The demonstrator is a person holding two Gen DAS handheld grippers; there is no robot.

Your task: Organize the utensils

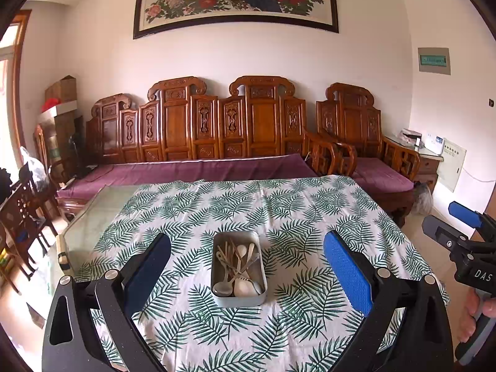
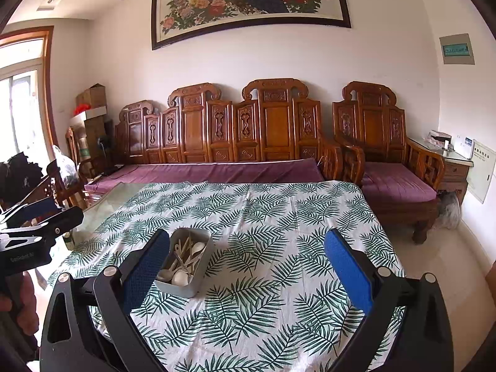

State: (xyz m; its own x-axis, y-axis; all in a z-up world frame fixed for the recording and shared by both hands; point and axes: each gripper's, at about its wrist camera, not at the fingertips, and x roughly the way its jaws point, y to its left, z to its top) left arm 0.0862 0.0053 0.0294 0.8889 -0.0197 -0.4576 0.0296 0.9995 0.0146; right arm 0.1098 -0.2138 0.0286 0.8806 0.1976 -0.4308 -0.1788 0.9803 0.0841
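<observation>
A grey rectangular tin (image 1: 238,297) stands on the leaf-print tablecloth (image 1: 279,217), holding several pale spoons and wooden utensils (image 1: 240,263) in a jumble. My left gripper (image 1: 248,254) hovers above the table, open, with the tin straight ahead between its blue pads. My right gripper (image 2: 248,254) is open too and holds nothing; the tin (image 2: 186,288) sits by its left finger (image 2: 145,266), partly hidden behind it. The right gripper also shows at the right edge of the left wrist view, held by a hand (image 1: 474,313).
The cloth leaves a glass strip of the table (image 1: 90,223) bare at the far left. Behind the table runs a carved wooden sofa (image 1: 198,133) with purple cushions, and an armchair (image 1: 372,142) at the right. Wooden chairs (image 1: 24,214) stand at the left.
</observation>
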